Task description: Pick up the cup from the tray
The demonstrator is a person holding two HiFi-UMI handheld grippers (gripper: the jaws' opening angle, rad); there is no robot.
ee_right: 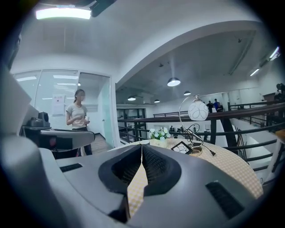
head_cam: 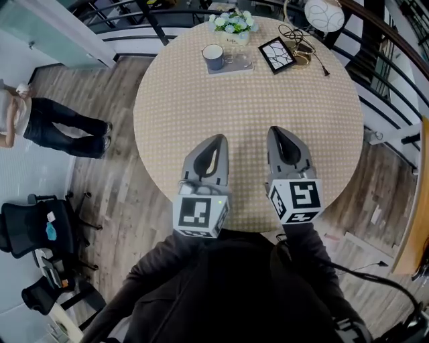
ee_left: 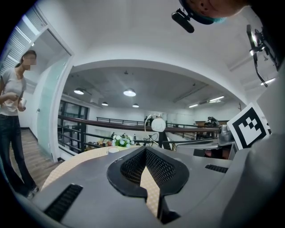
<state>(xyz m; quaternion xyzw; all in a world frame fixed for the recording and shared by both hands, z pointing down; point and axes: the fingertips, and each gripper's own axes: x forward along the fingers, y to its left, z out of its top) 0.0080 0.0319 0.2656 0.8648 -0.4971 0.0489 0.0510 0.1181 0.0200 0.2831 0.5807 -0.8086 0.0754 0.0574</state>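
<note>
At the far side of the round table (head_cam: 201,134), a dark cup (head_cam: 214,56) with a white inside stands on a small clear tray (head_cam: 240,65). Both grippers hover side by side over the table's near edge, well short of the tray. My left gripper (head_cam: 218,139) has its jaws meeting at the tip with nothing between them. My right gripper (head_cam: 276,130) is likewise shut and empty. In the left gripper view only the cup's pale rim (ee_left: 114,150) shows above my left gripper (ee_left: 145,149). In the right gripper view the cup's rim (ee_right: 145,142) peeks just over my right gripper (ee_right: 141,145).
Behind the tray stand a pot of flowers (head_cam: 232,23), a black picture frame (head_cam: 277,54) and a globe lamp (head_cam: 324,15) with a cable. A person (head_cam: 40,124) stands on the wooden floor to the left, near office chairs (head_cam: 37,228). A railing runs behind the table.
</note>
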